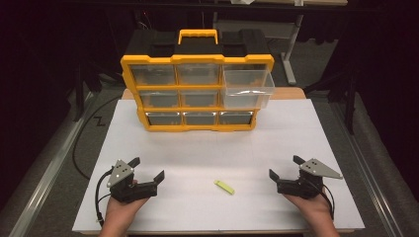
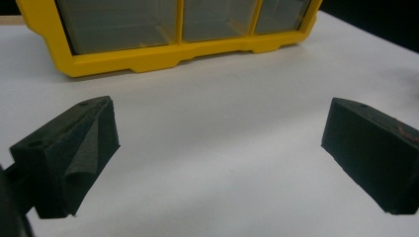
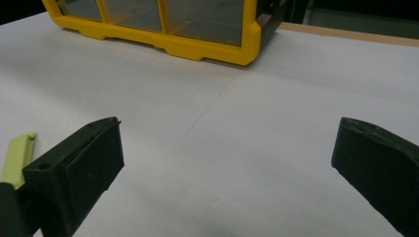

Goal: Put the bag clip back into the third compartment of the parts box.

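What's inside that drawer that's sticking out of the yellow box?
The pulled-out clear drawer of the yellow box looks empty through its walls. Glare hides part of its bottom, so something tiny could be missed.

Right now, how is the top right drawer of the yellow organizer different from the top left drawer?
The top right drawer is pulled out and sticks forward over the row below; the top left drawer sits pushed in, flush with the yellow frame. The pulled-out one shows its side walls; the other shows only its front. Both are clear plastic.

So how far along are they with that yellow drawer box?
One clear plastic drawer of the yellow drawer organizer is already pulled out at the right. Nothing is in hand: the left claw and right claw are open. The small yellow-green piece lies untouched on the white table.
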Tool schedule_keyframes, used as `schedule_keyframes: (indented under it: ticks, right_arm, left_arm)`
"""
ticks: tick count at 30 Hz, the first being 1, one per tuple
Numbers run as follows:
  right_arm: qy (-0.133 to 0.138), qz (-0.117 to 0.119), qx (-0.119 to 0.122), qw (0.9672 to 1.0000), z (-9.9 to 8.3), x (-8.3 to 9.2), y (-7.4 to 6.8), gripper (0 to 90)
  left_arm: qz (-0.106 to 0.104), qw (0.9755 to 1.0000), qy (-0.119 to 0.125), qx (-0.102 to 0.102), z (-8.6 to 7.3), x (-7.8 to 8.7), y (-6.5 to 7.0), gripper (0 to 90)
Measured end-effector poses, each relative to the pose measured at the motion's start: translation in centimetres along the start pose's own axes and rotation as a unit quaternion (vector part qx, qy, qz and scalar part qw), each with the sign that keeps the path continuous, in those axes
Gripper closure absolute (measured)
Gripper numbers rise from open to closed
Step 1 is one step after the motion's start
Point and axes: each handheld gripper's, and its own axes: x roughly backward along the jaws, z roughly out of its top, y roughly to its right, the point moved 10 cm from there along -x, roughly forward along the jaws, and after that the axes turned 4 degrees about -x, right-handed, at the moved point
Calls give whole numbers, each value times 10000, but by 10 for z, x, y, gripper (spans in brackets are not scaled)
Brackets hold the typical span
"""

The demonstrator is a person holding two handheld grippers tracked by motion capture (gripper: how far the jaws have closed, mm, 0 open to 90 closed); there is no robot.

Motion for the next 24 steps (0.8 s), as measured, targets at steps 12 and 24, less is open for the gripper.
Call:
schedule_keyframes:
  ticks: [12, 24]
  right_arm:
    - [-83, 250, 26, 9997, 17, -29, -23, 0]
    - [-199, 378, 32, 9991, 27, -64, -38, 0]
  left_arm:
    - [-85, 9998, 94, -166, 4, 1, 0, 7]
    - [-5, 9992, 132, -364, 2, -9, 1, 3]
